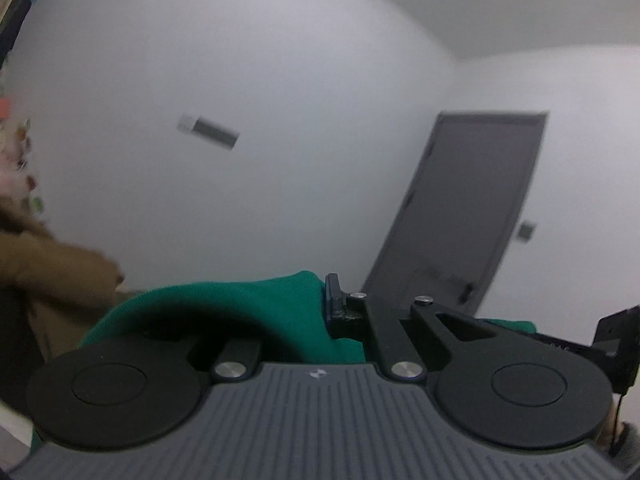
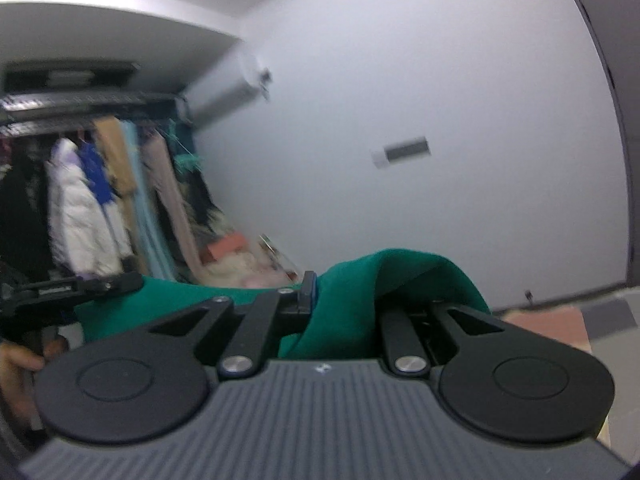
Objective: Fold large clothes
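- Left tool (image 1: 326, 304): clamped tight on the green garment (image 1: 224, 304), which bunches up over its left finger and hides it. Only one blue-edged finger pad (image 1: 334, 296) shows there.
- Right tool (image 2: 316, 296): also pinched shut on the same green garment (image 2: 400, 280). The cloth humps over the right finger, and again just one pad (image 2: 308, 290) is visible.
- Between the two tools the garment stretches across, held up in the air. In the right wrist view it runs left toward the other tool (image 2: 72, 292) and the hand (image 2: 20, 364) holding it.
- Further back: one clothes rack (image 2: 80, 100) stuffed with hanging clothes. I can pick out a white puffy jacket (image 2: 80, 208), but it's too blurry to count the rest.
- Farthest: one air conditioner (image 2: 224, 100), one wall panel (image 2: 402, 152), one dark door (image 1: 460, 208). Something brown (image 1: 52, 272) sits at the left edge, can't tell what.
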The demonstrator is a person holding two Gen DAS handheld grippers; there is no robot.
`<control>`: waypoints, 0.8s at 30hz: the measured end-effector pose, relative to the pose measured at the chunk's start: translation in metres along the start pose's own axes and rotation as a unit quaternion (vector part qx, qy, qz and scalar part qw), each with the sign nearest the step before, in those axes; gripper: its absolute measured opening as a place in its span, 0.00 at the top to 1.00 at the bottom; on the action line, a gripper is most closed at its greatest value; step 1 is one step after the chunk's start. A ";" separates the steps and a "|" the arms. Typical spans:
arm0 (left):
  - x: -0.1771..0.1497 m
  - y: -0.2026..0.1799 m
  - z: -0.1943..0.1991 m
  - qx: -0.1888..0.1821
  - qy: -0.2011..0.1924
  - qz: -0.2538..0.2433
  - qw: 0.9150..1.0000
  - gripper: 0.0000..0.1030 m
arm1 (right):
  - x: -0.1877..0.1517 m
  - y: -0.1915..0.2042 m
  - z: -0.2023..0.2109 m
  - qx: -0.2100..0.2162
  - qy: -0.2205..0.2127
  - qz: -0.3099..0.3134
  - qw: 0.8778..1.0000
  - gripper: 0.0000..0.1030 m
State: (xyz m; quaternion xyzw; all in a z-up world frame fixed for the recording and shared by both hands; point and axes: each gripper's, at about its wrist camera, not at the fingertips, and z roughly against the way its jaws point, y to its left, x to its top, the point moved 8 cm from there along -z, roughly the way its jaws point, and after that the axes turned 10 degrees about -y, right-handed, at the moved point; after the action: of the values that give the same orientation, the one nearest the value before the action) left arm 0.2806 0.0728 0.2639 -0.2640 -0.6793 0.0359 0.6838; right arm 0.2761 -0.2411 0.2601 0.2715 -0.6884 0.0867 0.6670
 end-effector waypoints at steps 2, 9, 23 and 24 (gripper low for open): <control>-0.035 0.032 -0.037 0.018 0.021 0.009 1.000 0.93 | -0.035 -0.023 -0.033 -0.018 0.020 -0.006 1.000 0.86; -0.156 0.143 -0.151 0.067 0.075 0.051 0.994 0.93 | -0.160 -0.108 -0.149 -0.073 0.057 -0.007 0.996 0.87; -0.294 0.247 -0.266 0.122 0.182 0.053 0.974 0.93 | -0.337 -0.217 -0.241 -0.141 0.172 -0.022 0.975 0.81; -0.297 0.250 -0.269 0.126 0.187 0.057 0.973 0.93 | -0.343 -0.219 -0.245 -0.143 0.177 -0.026 0.973 0.81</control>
State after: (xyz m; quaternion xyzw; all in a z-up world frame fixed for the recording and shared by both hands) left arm 0.5909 0.0823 -0.0917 -0.2156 -0.5132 0.1104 0.8234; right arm 0.5837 -0.2183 -0.1005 0.1712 -0.5577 0.0163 0.8121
